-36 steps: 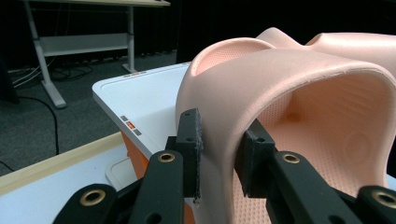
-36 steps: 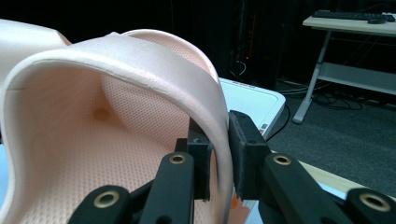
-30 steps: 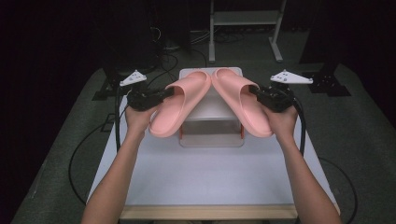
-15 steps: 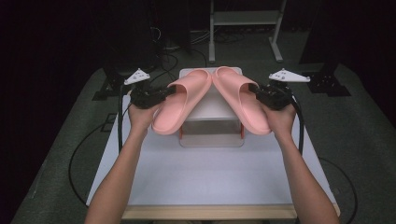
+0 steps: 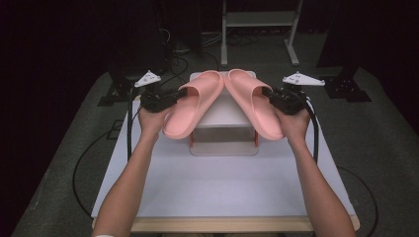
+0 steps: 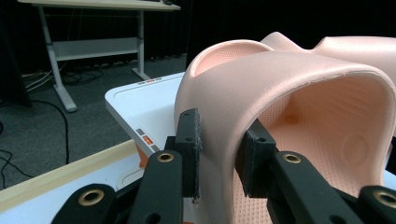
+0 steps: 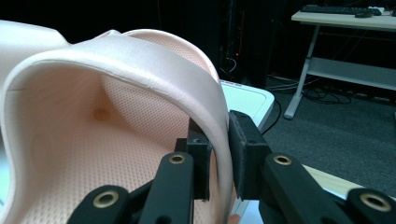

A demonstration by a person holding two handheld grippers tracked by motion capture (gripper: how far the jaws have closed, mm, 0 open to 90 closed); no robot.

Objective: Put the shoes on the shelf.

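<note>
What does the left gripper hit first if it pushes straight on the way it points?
Probably the right slipper: the left gripper, shut on the left slipper, points across at it, toes almost touching. Depth is unclear.

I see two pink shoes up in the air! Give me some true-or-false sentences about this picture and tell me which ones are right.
1. Each gripper holds one pink slipper. True: the left gripper pinches the left slipper and the right gripper pinches the right slipper.
2. The slippers lie flat on the table. False: both are held up in the air above the white box.
3. The jaws grip each slipper by its strap. True: in both gripper views the strap sits between the pads.
4. The slippers are blue. False: they are pink.
5. The far ends of the two slippers are close together. True: they almost meet above the box.
6. The table top is black. False: it is white.
</note>
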